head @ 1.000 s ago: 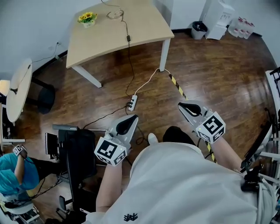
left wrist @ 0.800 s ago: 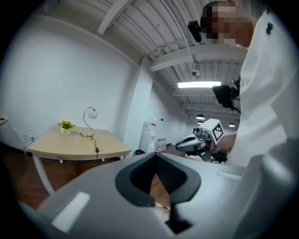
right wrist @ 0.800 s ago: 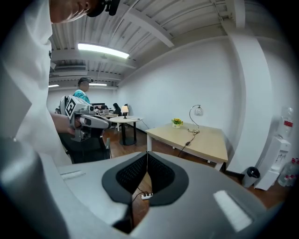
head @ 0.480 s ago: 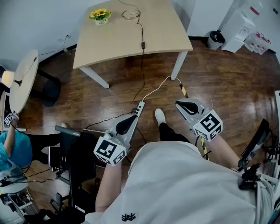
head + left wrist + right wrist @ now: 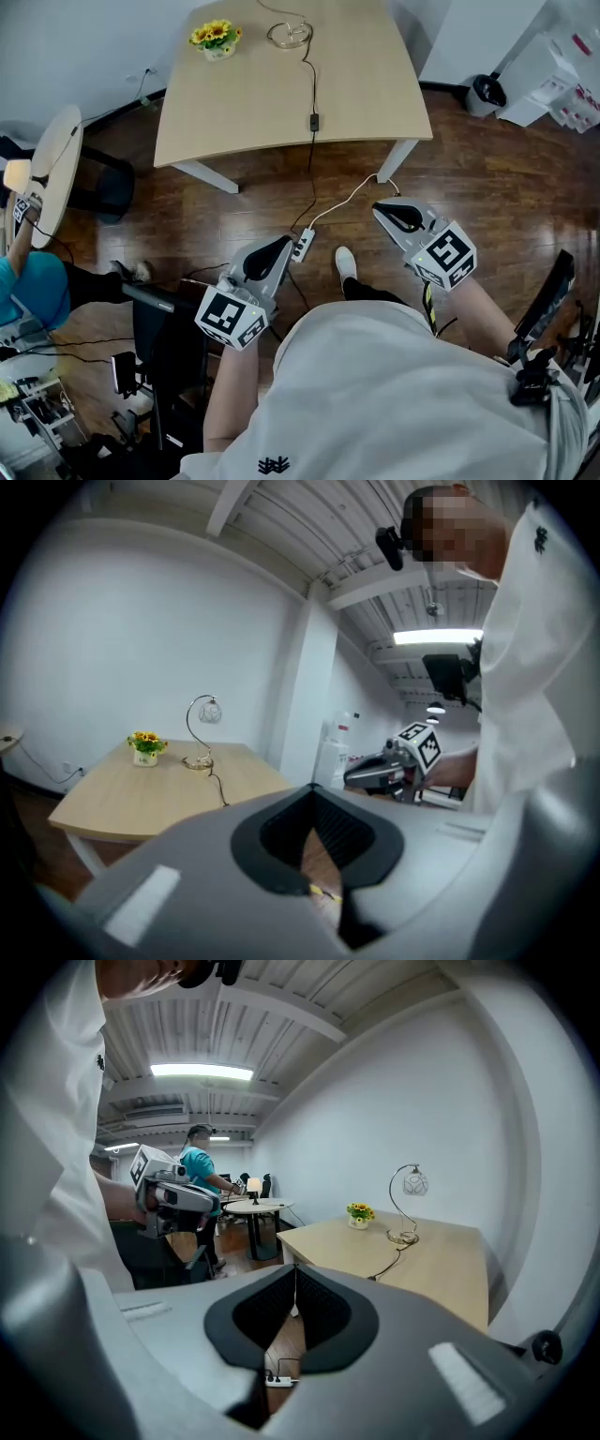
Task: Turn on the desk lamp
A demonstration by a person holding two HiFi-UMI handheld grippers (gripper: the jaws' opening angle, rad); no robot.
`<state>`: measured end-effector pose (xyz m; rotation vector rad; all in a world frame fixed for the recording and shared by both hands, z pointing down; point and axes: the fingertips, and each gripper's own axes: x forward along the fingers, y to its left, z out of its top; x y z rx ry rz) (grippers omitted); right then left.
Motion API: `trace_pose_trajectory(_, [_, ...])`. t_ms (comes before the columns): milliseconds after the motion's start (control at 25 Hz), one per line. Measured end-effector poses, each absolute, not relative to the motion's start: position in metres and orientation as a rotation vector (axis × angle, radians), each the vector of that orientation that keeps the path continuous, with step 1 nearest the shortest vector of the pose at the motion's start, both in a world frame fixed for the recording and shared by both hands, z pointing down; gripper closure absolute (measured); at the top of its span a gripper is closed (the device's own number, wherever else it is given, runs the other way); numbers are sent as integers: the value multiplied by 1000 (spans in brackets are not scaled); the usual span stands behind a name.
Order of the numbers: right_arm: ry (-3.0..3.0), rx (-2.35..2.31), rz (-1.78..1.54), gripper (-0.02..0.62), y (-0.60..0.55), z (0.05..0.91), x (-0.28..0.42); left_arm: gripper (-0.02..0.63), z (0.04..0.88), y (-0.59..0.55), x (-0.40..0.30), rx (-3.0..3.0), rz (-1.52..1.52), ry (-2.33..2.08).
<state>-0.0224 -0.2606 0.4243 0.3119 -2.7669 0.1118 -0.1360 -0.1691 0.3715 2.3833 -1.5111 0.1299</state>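
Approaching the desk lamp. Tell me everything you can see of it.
The desk lamp stands upright near the wooden table's far edge, beside a small sunflower pot: thin curved metal arm, hanging round pale shade, ring base. It looks unlit. Its cord carries an inline switch and drops to the floor.

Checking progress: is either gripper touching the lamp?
No: the lamp sits at the table's far end, while the left gripper and right gripper hang over the floor.

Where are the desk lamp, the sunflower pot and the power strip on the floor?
desk lamp point(image 5: 289, 36), head view, on its round base.
sunflower pot point(image 5: 217, 36), head view, on the yellow blooms.
power strip point(image 5: 302, 246), head view, on the middle of its white body.
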Motion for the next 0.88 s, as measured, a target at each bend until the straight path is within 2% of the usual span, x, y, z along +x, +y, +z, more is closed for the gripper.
trace_pose_trajectory(480, [-2719,256,72,589,-347,454,-86,589,384,-239,-178,2371,131,-1484])
trace_pose_trajectory(880, [-2491,256,-60,591,-409,534,-158,589,375,-253,-232,2447,146,-1403])
